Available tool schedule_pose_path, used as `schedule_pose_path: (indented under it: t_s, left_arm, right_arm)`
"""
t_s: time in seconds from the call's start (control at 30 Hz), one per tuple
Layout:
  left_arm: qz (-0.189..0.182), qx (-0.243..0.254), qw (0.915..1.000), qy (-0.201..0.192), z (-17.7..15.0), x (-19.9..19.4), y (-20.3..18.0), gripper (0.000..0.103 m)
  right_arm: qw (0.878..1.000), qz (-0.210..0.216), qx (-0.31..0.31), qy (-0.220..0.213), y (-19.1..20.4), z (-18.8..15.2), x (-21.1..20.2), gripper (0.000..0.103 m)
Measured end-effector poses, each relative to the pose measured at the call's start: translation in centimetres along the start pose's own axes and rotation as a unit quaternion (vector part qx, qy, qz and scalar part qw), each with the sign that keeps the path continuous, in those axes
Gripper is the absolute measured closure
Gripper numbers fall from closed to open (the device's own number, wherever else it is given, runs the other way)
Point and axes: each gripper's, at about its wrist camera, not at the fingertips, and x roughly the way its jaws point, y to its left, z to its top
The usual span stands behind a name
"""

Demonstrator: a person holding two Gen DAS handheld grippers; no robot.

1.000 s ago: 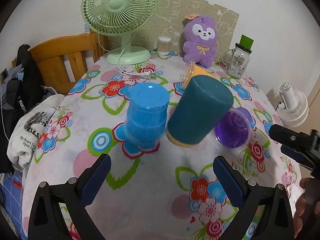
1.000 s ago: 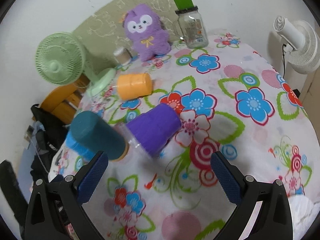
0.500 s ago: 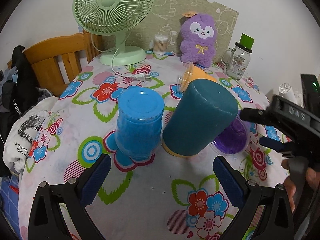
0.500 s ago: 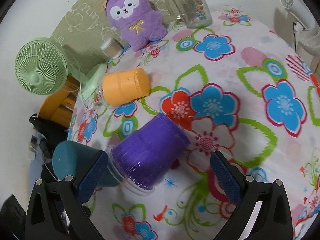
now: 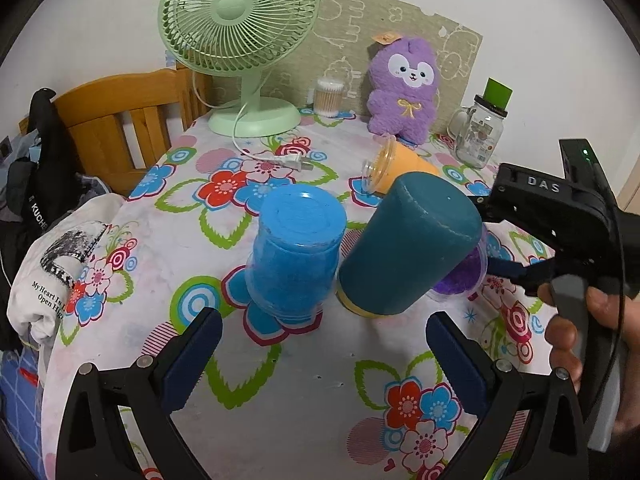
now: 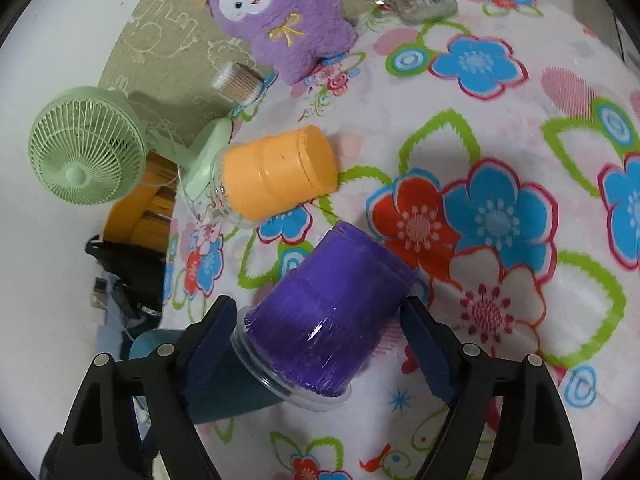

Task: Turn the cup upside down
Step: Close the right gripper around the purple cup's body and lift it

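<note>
In the right wrist view the purple cup [image 6: 324, 320] lies on its side in the lower middle of the frame, its clear rim toward the lower edge and its base pointing up and right, right between the two blue pads of the right gripper [image 6: 320, 344]. The jaws stand partly open around the cup, one pad at each flank; whether the pads already press on its wall cannot be told. At the lower left of that frame the teal cup [image 6: 224, 384] shows behind the left pad, just beside the purple cup's rim. The orange cup [image 6: 276, 174] lies on its side above them, near the centre left. In the left wrist view the left gripper [image 5: 320, 356] fills the bottom of the frame with its jaws wide apart and nothing between them. Above it, the blue cup [image 5: 298, 256] stands upside down at centre, and the teal cup leans tilted just to its right, hiding most of the purple cup; the right gripper comes in from the right edge, held by a hand [image 5: 576, 332]. All of it sits on a table under a flowered tablecloth [image 5: 280, 400]. Along the far edge, against a pale wall, stand a green fan [image 5: 240, 16], a tub of cotton swabs [image 5: 329, 97], a purple plush toy [image 5: 404, 88] and a glass jar [image 5: 478, 136]. A wooden chair [image 5: 120, 120] draped with clothes stands at the left.
</note>
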Motion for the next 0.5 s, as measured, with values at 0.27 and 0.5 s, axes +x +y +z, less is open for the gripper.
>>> schedule_pose_path:
  t_s: [0.27, 0.5]
  left_arm:
    - [-0.001, -0.007, 1.0, -0.007, -0.1, -1.0, 0.7, 0.0]
    - [-0.012, -0.006, 0.9998, -0.011, -1.0, -2.8, 0.6, 0.0]
  right_arm:
    - [0.999, -0.006, -0.009, -0.03, 0.0, -0.2, -2.4, 0.029]
    - [0.998, 0.001, -0.031, -0.054, 0.6, -2.1, -6.5, 0.029]
